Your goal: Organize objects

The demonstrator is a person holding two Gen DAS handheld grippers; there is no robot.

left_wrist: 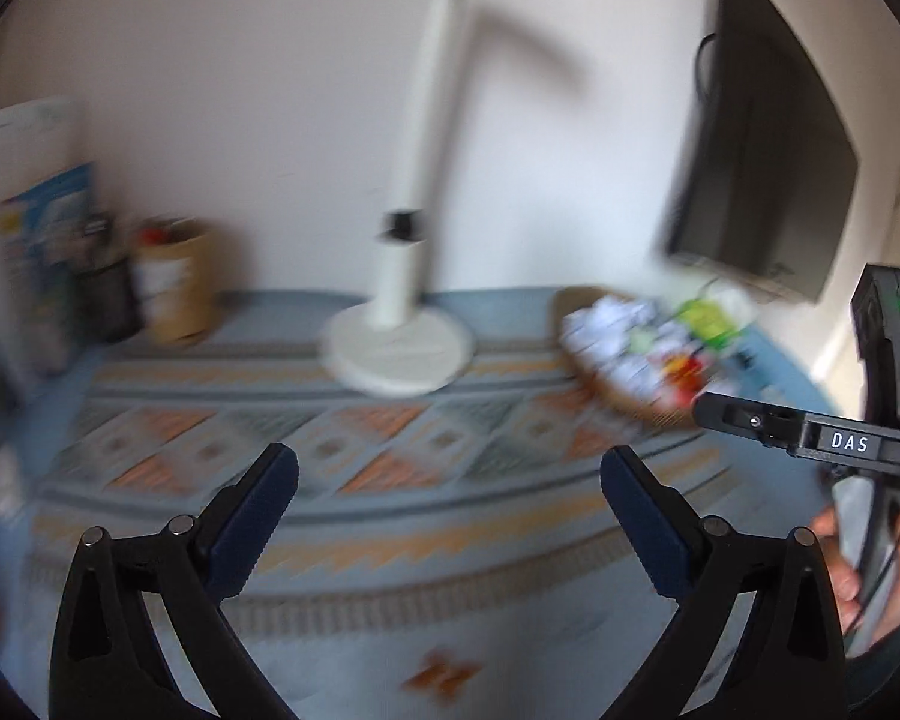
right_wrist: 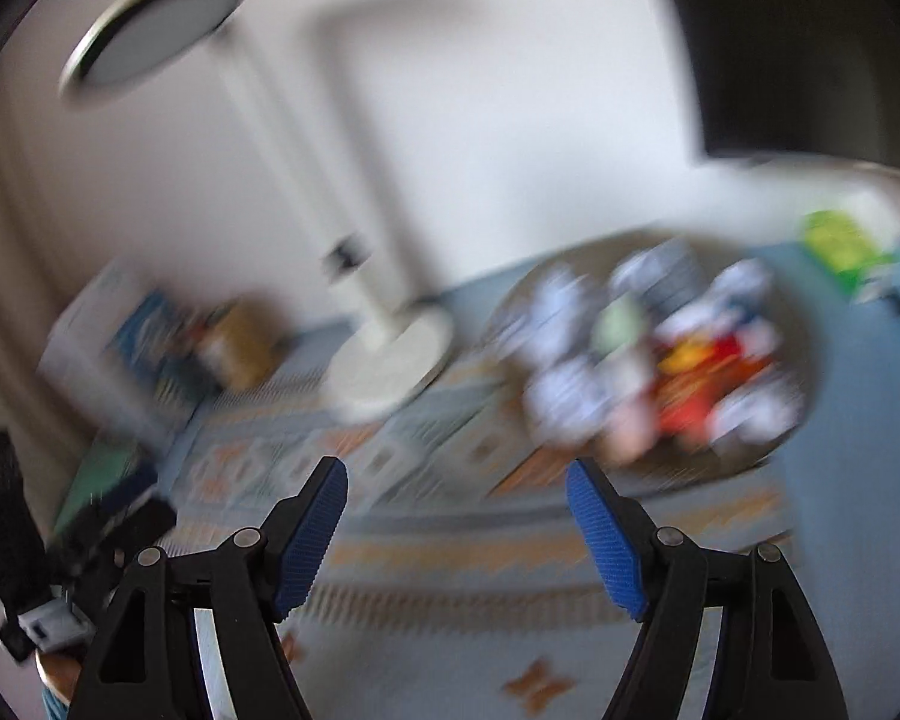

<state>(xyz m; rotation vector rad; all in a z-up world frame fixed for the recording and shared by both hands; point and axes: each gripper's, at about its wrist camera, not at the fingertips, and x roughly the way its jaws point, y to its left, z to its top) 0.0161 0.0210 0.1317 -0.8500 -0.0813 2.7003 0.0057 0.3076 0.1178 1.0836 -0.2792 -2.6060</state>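
Both views are blurred by motion. My left gripper [left_wrist: 449,465] stands wide open over the patterned blue mat [left_wrist: 390,480], nothing between its fingers. A round wicker basket [left_wrist: 618,396] heaped with crumpled white paper and red and green packets sits at the right of the left wrist view. In the right wrist view the same basket [right_wrist: 798,444] lies ahead and to the right. My right gripper [right_wrist: 457,480] is open and empty, short of the basket. The other gripper's body [left_wrist: 840,444] shows at the left wrist view's right edge, held by a hand [left_wrist: 840,570].
A white desk lamp [left_wrist: 402,348] stands on its round base mid-mat. A brown cylindrical container [left_wrist: 174,288] and boxes [left_wrist: 42,240] line the left wall. A dark monitor [left_wrist: 762,138] hangs at the right. A green packet [right_wrist: 840,252] lies beyond the basket.
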